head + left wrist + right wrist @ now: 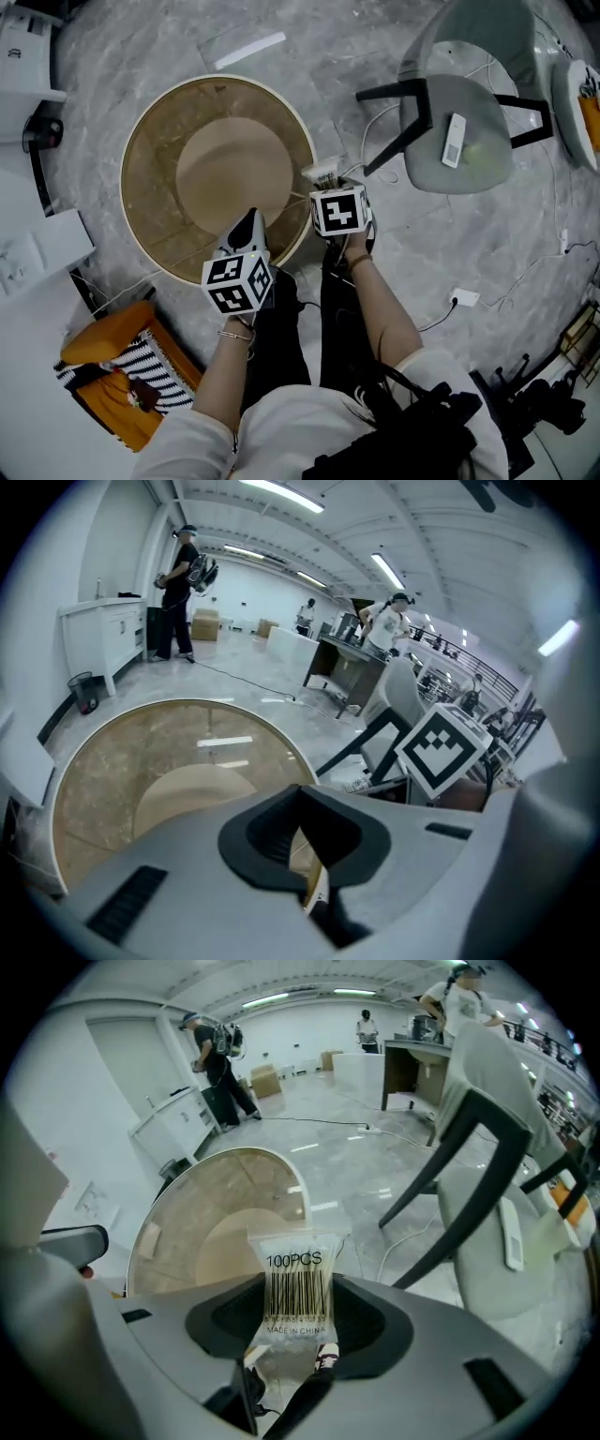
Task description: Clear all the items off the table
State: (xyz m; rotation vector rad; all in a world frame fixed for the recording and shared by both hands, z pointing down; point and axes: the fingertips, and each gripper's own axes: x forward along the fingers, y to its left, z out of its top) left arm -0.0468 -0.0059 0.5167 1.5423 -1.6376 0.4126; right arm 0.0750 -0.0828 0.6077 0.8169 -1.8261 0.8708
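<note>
Here, the right tool (298, 1327) is clamped on a clear bag of cotton swabs (295, 1274), holding it upright over the near right edge of the round glass bench (159, 178). The left tool (302, 819), jaws together and empty, hovers just beside it over the near edge. A grey chair (459, 131) stands off the bench's right edge.

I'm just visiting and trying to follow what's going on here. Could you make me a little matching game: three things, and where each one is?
Things: 1 plastic bag; 2 white remote; 3 orange cushion.
Places: A on the seat of the grey chair; B beside the round table, at the person's left; C gripped by the right gripper.
Pairs: 1-C, 2-A, 3-B.
</note>
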